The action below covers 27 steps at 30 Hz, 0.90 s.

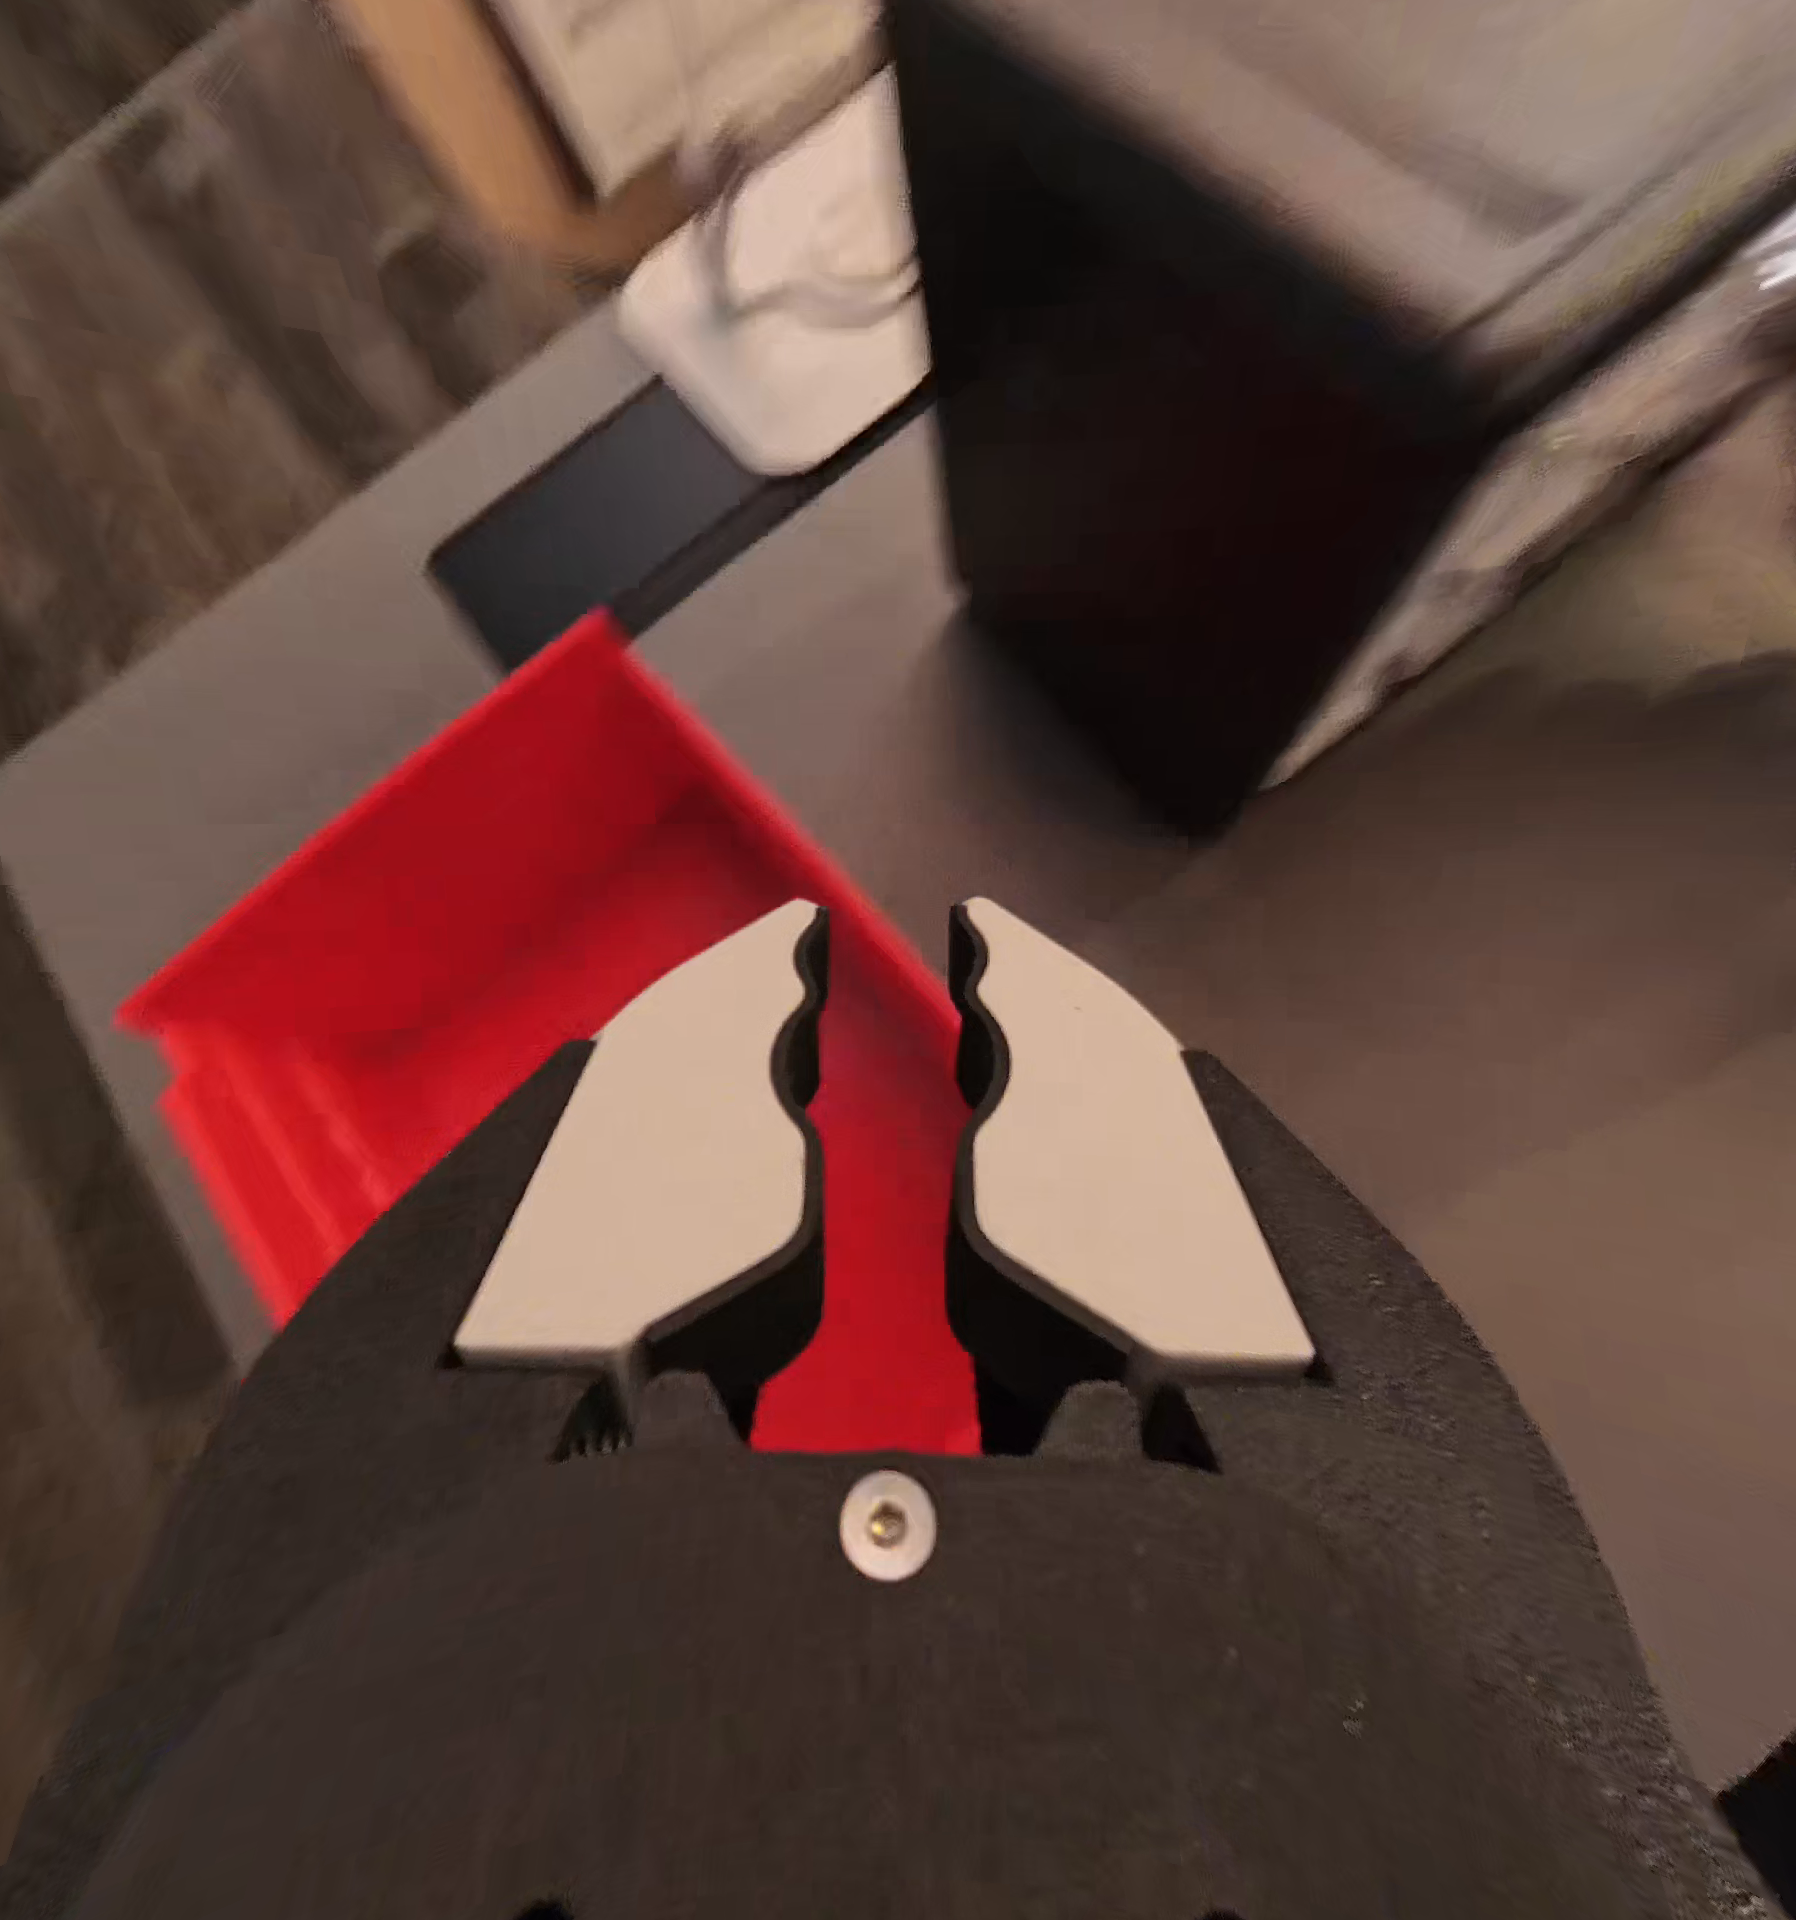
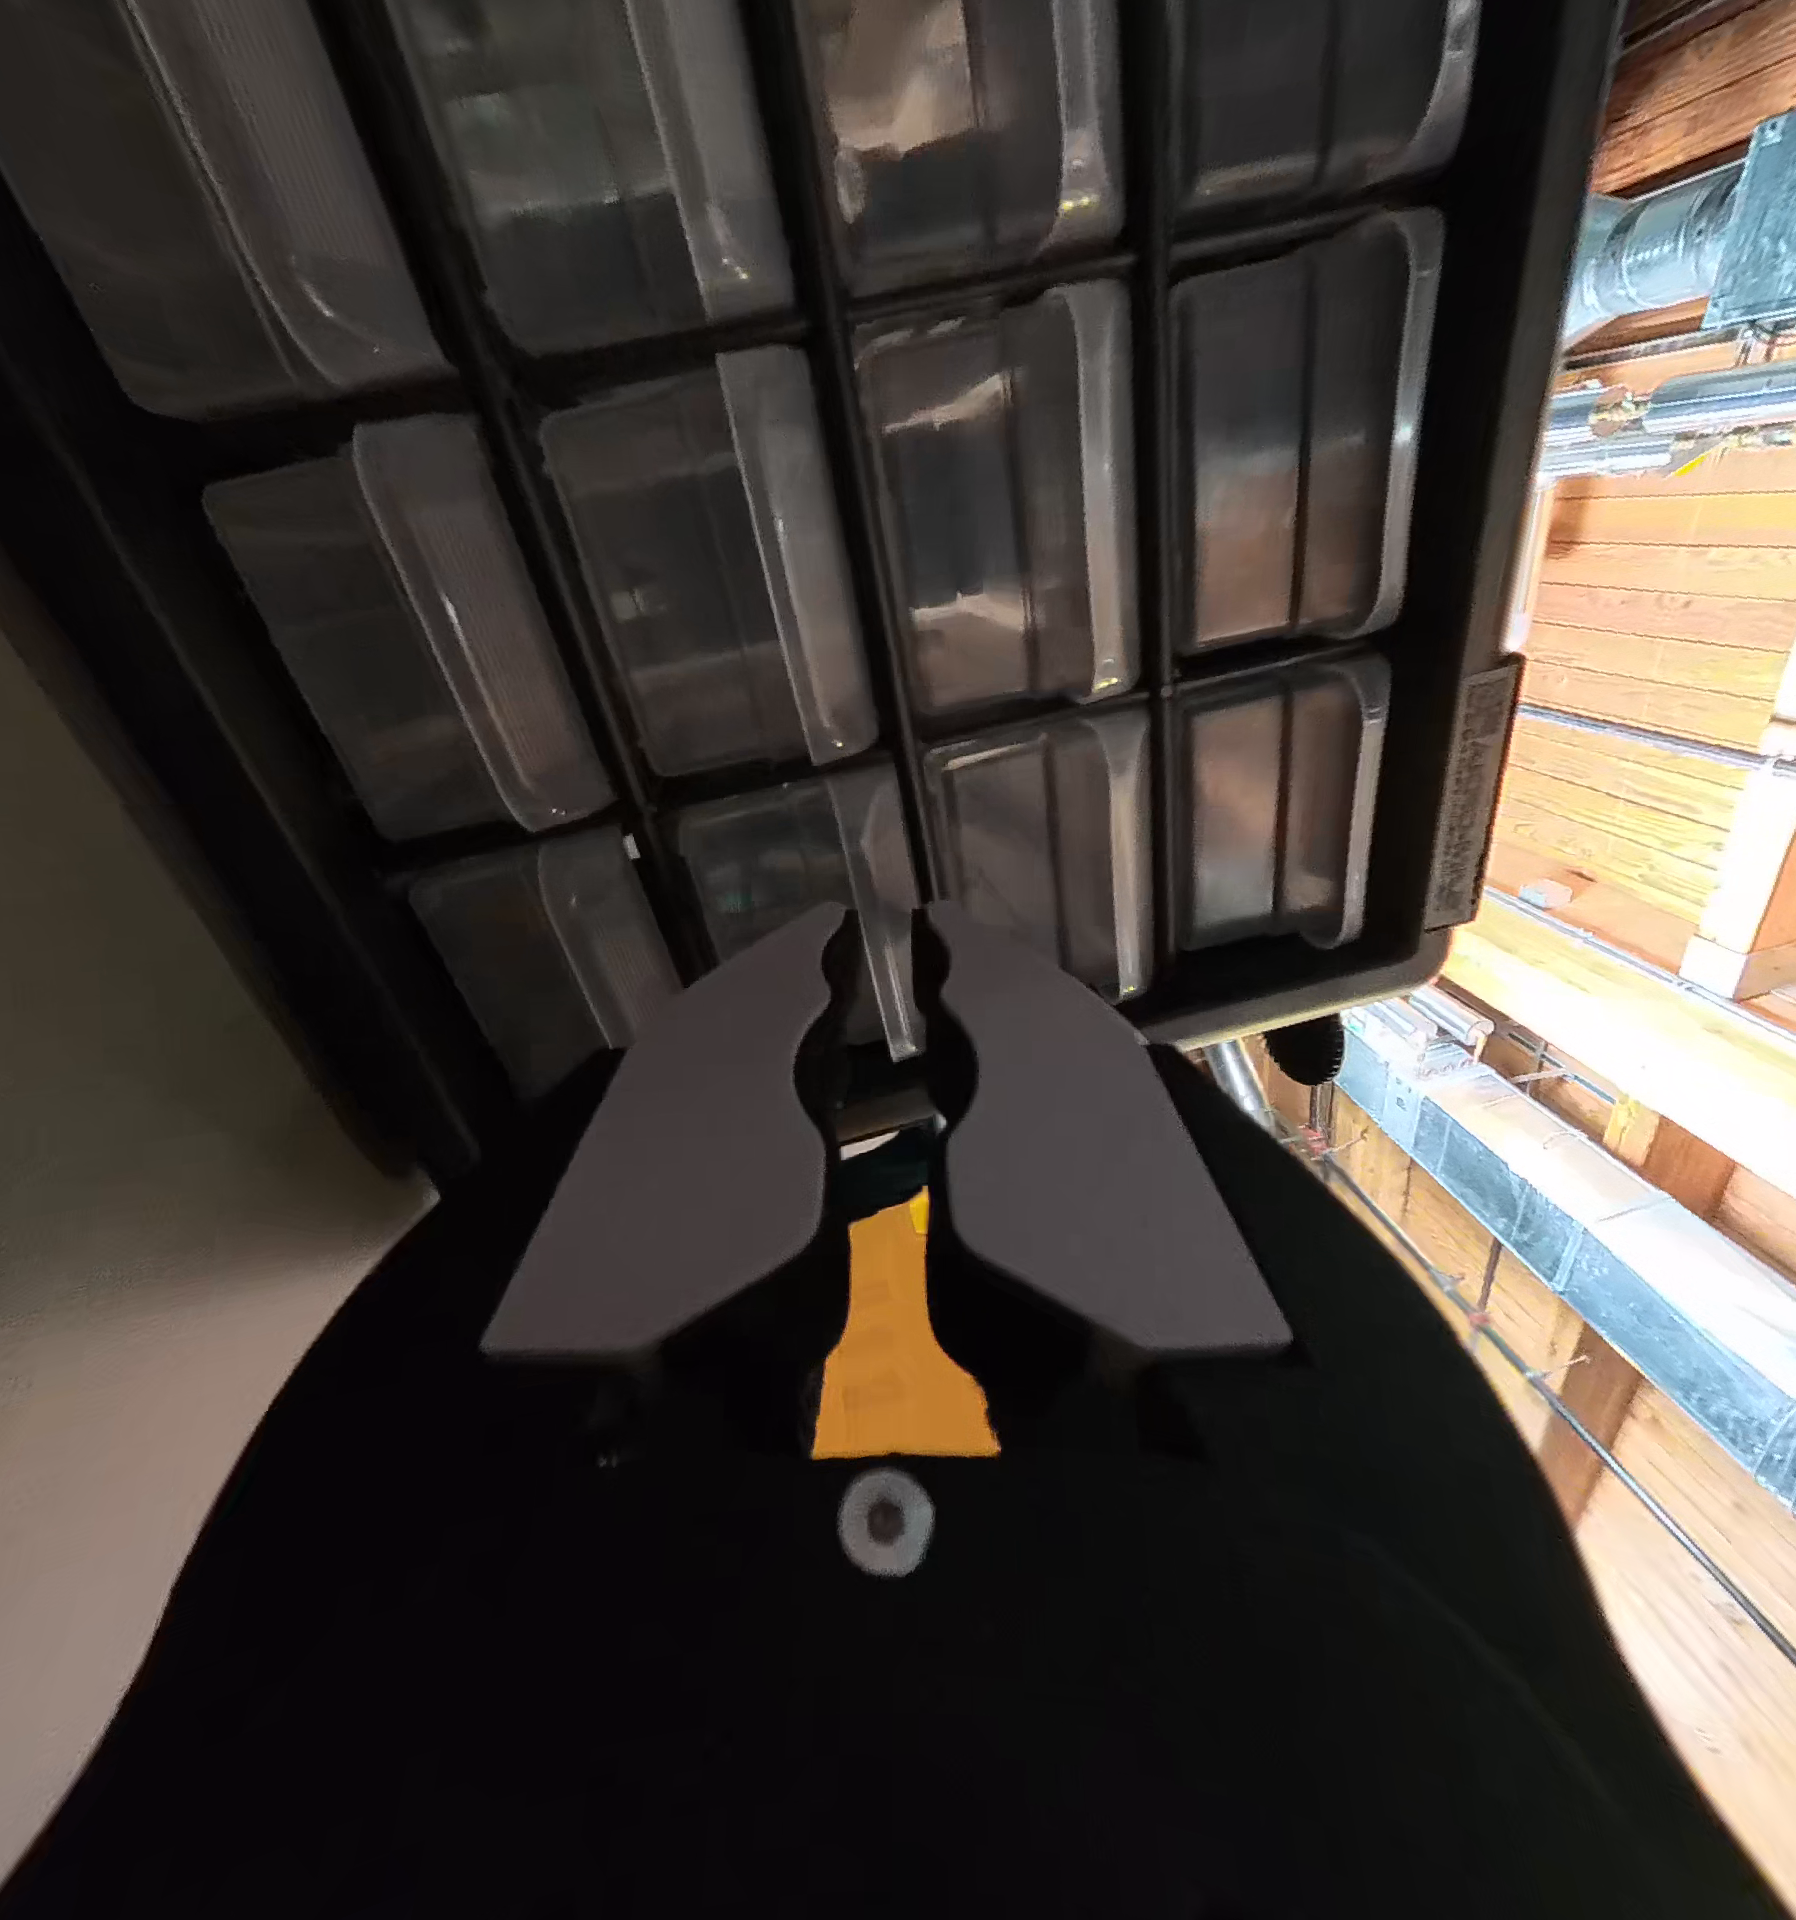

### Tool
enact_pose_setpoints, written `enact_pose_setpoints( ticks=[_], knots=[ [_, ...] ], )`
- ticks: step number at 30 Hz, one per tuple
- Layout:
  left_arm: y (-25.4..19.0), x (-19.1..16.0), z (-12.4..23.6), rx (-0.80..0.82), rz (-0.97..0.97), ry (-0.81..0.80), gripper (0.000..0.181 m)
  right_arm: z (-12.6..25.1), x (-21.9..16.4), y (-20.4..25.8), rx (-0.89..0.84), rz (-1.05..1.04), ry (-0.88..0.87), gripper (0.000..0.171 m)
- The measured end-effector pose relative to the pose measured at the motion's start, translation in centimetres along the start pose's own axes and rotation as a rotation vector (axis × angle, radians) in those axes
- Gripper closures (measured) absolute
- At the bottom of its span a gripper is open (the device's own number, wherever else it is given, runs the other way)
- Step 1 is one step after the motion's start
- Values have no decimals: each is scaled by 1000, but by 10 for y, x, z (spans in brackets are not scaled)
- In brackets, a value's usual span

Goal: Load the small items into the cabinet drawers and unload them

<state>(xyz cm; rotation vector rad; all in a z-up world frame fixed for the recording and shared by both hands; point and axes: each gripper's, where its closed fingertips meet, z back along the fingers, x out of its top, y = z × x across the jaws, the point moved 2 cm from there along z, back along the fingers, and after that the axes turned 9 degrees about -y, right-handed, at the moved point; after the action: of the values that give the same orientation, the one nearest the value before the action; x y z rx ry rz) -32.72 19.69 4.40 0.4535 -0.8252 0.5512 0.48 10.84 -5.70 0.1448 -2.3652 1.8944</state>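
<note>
Background clutter beyond the work

A white box [image 1: 780, 312] sat on a flat black slab [image 1: 603, 520]; metal ducts [image 2: 1652, 1320] ran along wooden planking [image 2: 1621, 748].

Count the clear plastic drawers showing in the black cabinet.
12: three rows of four clear plastic drawers across the black cabinet; more may lie beyond the picture's top edge.

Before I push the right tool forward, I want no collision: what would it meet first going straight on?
Probably the clear plastic handle lip of a see-through drawer in the black cabinet. The right tool has its fingers either side of it; whether they already touch it is unclear.
</note>
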Motion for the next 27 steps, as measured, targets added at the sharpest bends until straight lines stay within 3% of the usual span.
enact_pose_setpoints(
  ticks=[4, 12, 27],
  knots=[
    [57, -53, -34, 186, 82, 239, 150, 8, 3, -2, 6, 11, -3, 161],
    [87, -107, -97, 152, 129, 349, 150, 33, 10, -7, 25, 3, -4, 161],
    [92, -143, -130, 88, 108, 409, 159, 40, 12, -8, 38, -33, -9, 161]
  ],
)
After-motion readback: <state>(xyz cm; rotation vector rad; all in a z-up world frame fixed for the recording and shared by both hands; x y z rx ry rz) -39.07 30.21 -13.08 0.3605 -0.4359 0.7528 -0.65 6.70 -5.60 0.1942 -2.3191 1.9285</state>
